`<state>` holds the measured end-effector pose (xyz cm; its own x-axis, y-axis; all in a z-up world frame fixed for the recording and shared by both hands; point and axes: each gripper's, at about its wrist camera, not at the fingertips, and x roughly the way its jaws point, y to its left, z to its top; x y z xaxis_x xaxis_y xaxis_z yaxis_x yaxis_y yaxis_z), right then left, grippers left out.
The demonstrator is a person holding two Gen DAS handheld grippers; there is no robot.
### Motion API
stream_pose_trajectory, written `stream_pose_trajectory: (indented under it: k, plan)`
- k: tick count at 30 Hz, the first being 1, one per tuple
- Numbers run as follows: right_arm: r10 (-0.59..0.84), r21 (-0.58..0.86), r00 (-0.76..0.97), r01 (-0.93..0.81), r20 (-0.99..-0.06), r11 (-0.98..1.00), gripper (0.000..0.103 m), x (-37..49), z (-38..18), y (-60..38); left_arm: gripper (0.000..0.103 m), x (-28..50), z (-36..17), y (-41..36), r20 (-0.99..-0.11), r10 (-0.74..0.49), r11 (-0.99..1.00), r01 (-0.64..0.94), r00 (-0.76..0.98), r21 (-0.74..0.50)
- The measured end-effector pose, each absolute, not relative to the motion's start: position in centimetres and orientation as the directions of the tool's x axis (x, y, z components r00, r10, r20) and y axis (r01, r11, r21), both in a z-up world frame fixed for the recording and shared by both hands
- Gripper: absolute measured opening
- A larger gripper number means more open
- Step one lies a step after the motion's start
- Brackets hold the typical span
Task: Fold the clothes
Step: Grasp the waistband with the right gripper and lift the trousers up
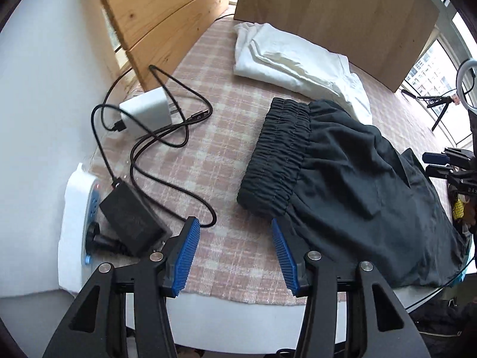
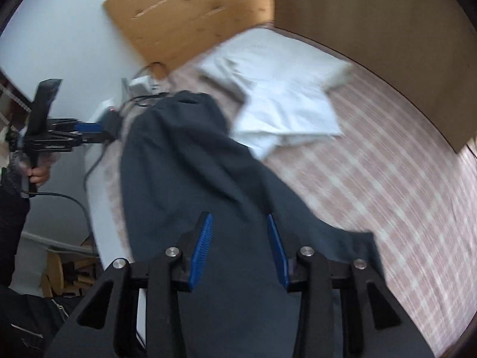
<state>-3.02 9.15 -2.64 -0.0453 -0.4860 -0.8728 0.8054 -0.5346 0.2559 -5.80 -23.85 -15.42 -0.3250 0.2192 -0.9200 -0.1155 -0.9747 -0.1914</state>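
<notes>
While the black shorts (image 1: 342, 185) lie half-folded at frame centre on my checked blanket (image 1: 208, 137), waistband toward the folded white garment (image 1: 295, 62) at upper centre, I judge them just set down. My left claw (image 1: 235, 256) hangs released over bare blanket; my right claw (image 2: 240, 250) tilts down, released, above the dark cloth.
</notes>
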Motion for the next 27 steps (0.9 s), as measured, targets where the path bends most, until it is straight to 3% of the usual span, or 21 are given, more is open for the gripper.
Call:
stream_pose_trajectory:
  k: [1, 4, 10, 14, 15, 16, 22, 27]
  plan:
    - [-0.514, 0.277, -0.010, 0.833, -0.858, -0.479, 0.047, -1.8, -1.9, 6.4, 0.048, -4.9, -15.4, -24.1, -0.914, 0.230, -0.973, -0.111, -0.333, -0.204]
    - [-0.523, 0.271, 0.046, 0.891, -0.851, -0.363, 0.050, 0.8, -2.0, -2.5, 0.048, -2.1, -15.6, -25.1, -0.903, 0.248, -0.969, -0.093, -0.350, -0.230]
    - [-0.358, 0.050, -0.052, 0.962, -0.932, -0.269, 0.050, 4.9, -7.1, -14.0, 0.048, 2.4, -16.7, -27.2, -0.879, 0.317, -0.947, -0.063, -0.356, -0.316]
    - [-0.251, -0.139, -0.192, 0.966, -0.949, -0.216, 0.051, 6.3, -9.6, -16.0, 0.048, 3.4, -17.3, -28.3, -0.859, 0.361, -0.928, -0.054, -0.364, -0.368]
    - [-0.246, -0.148, -0.200, 0.965, -0.948, -0.215, 0.050, 6.3, -9.8, -16.1, 0.048, 3.4, -17.5, -28.4, -0.855, 0.368, -0.926, -0.057, -0.365, -0.373]
    - [-0.241, -0.158, -0.209, 0.964, -0.948, -0.214, 0.038, 6.2, -10.0, -16.1, 0.048, 3.3, -17.6, -28.4, -0.854, 0.370, -0.925, -0.063, -0.366, -0.374]
    - [-0.389, 0.152, -0.007, 0.913, -0.921, -0.378, 0.011, 0.5, -5.9, -12.9, 0.048, 1.0, -18.5, -27.4, -0.832, 0.420, -0.906, -0.107, -0.364, -0.410]
    - [-0.555, 0.356, 0.022, 0.788, -0.832, -0.502, 0.010, -4.9, -1.7, -8.6, 0.048, -2.5, -18.8, -25.4, -0.809, 0.475, -0.879, -0.149, -0.345, -0.452]
